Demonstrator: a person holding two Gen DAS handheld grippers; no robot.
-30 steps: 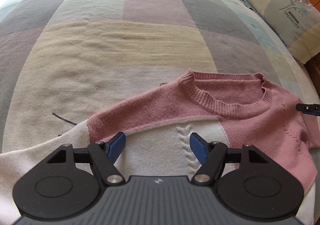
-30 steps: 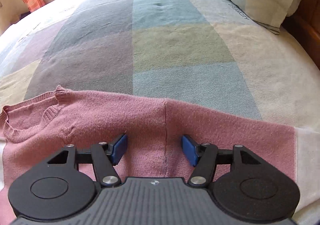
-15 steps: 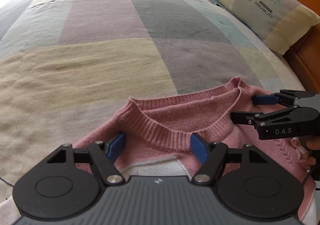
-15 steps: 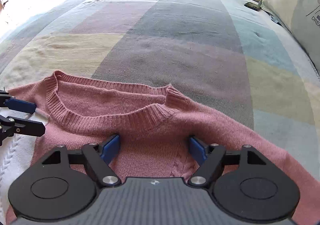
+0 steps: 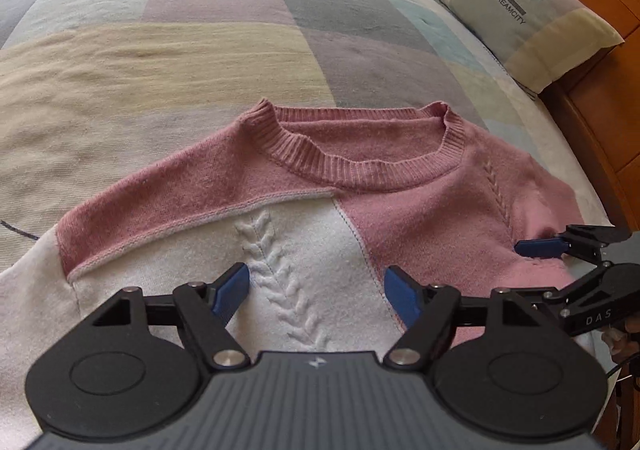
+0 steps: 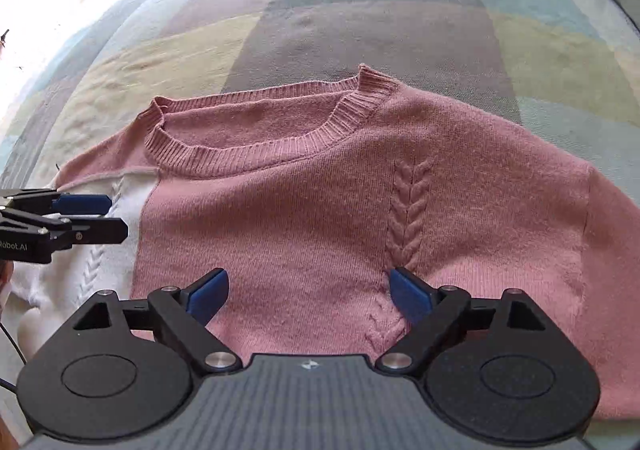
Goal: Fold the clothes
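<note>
Pink-and-white sweater (image 5: 360, 210) flat on bed (image 5: 200, 50), collar far. Left hand-held gripper (image 5: 316, 290) and right hand-held gripper (image 6: 308, 290) both spread, apparently just above knit.

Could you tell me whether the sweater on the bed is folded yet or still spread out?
Spread out: the sweater lies flat, front up, collar open and both shoulders extended sideways. No fold shows.

Left gripper (image 5: 317, 292) and right gripper (image 6: 309, 292) side by side, jaws spread wide, apparently empty.
</note>
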